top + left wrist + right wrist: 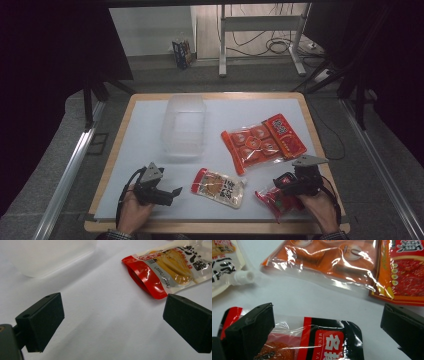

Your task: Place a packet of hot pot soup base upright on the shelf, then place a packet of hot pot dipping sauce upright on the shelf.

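My left gripper (170, 193) sits at the near left of the white table (145, 130), its jaws spread wide with bare tabletop between them. Just to its right lies a spouted pouch (220, 186) with a red end and a white cap. In my left gripper view, that red end lies close beyond the jaw on the right — not touching it.

My right gripper (278, 184) is at the near right, jaws spread apart over a red-and-black snack packet (276, 200). In my right gripper view, the packet (317, 342) lies between the jaws, one jaw overlapping its clear window, and neither is squeezing it.

Farther back, right of centre, lies an orange bag of small round tubs (252, 145), and touching its right side is a red sachet (286, 135). A clear plastic container (184, 125) stands at the far centre-left — empty, as far as I can see.
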Demonstrator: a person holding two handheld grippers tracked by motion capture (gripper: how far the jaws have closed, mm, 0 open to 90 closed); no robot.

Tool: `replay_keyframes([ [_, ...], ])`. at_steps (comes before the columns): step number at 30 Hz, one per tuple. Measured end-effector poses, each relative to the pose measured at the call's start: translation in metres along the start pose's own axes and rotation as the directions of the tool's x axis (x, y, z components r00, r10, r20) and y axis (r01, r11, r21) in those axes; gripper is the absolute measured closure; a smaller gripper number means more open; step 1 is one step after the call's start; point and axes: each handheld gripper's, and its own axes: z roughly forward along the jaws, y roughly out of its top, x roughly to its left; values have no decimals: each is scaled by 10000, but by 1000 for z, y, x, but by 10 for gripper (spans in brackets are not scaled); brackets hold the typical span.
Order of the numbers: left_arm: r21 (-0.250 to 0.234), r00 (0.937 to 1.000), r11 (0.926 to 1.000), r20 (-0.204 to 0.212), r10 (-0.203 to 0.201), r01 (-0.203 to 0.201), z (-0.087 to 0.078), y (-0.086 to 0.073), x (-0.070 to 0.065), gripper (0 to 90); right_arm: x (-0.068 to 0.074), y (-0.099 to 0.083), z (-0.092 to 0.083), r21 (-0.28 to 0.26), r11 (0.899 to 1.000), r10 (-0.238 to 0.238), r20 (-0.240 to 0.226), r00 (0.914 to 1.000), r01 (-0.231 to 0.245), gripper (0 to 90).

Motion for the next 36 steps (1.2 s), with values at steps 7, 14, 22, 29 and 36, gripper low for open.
replay_keyframes([
  [7,267,9995,9993,-158,271,-267,4,1,-4,18,2,-1,4,69,9998,-201,-223,9995,203,0],
  [14,473,9973,9967,-316,669,-653,6,2,-9,2,4,-1,6,-18,9997,-261,-170,9995,261,0],
  [22,450,9968,9967,-379,700,-683,5,2,-9,2,3,0,5,-121,9996,-250,-100,9996,249,0],
  [29,483,9959,9956,-362,826,-808,6,2,-10,1,-2,-2,6,-77,9999,-124,-104,9999,123,0],
  [36,478,9945,9942,-359,986,-968,6,3,-12,1,-8,-3,5,-168,9998,63,-146,9999,-66,0],
])
